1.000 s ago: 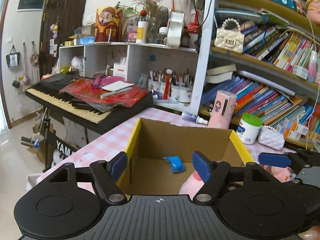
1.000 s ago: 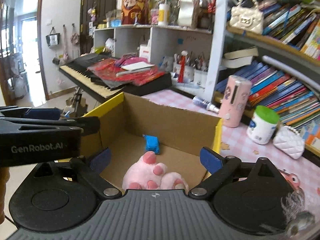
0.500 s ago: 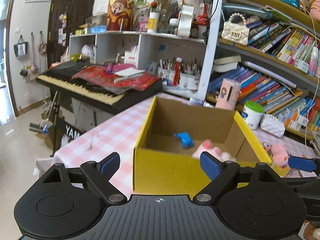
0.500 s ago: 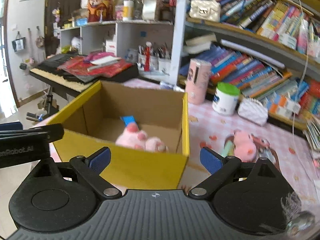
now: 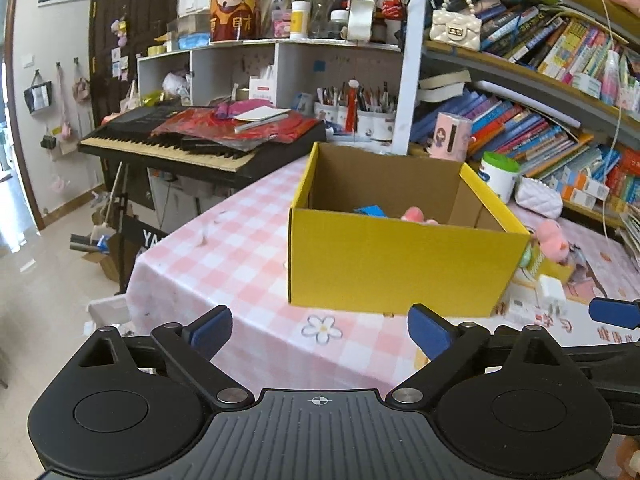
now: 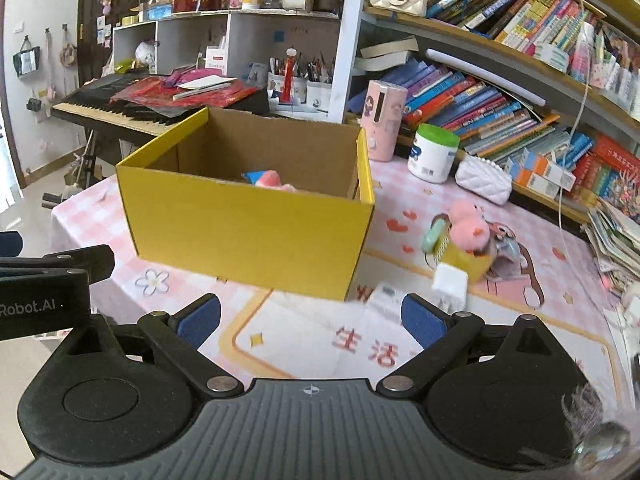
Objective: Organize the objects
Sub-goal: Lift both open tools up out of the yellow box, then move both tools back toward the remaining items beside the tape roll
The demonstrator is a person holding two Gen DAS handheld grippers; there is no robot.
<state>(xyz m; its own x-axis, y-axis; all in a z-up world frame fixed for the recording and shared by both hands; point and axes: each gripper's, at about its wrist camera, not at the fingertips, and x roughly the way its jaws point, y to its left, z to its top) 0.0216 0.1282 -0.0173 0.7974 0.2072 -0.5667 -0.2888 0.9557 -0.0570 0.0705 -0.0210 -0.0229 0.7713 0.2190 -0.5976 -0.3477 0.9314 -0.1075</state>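
Observation:
A yellow cardboard box [image 5: 396, 264] stands open on the pink checked table [image 5: 240, 248]; it also shows in the right wrist view [image 6: 248, 228]. Inside lie a pink plush toy [image 6: 276, 182] and a blue object [image 5: 370, 211], mostly hidden by the front wall. My left gripper [image 5: 318, 330] is open and empty, in front of the box. My right gripper [image 6: 310, 318] is open and empty, in front of the box's right corner. Right of the box lie a pink plush keychain [image 6: 466, 226], a white cube-shaped item [image 6: 450, 282] and a small white box [image 6: 386, 298].
A keyboard piano [image 5: 192, 144] stands left behind the table. Bookshelves [image 6: 500, 92] line the back right. A pink cylinder [image 6: 384, 120], a green-lidded white jar [image 6: 434, 152] and a white quilted pouch [image 6: 484, 176] stand behind the box. The table's left edge drops to the floor [image 5: 48, 280].
Both grippers have pulled back from above the box to in front of it, both staying open. The box now shows its whole yellow front wall.

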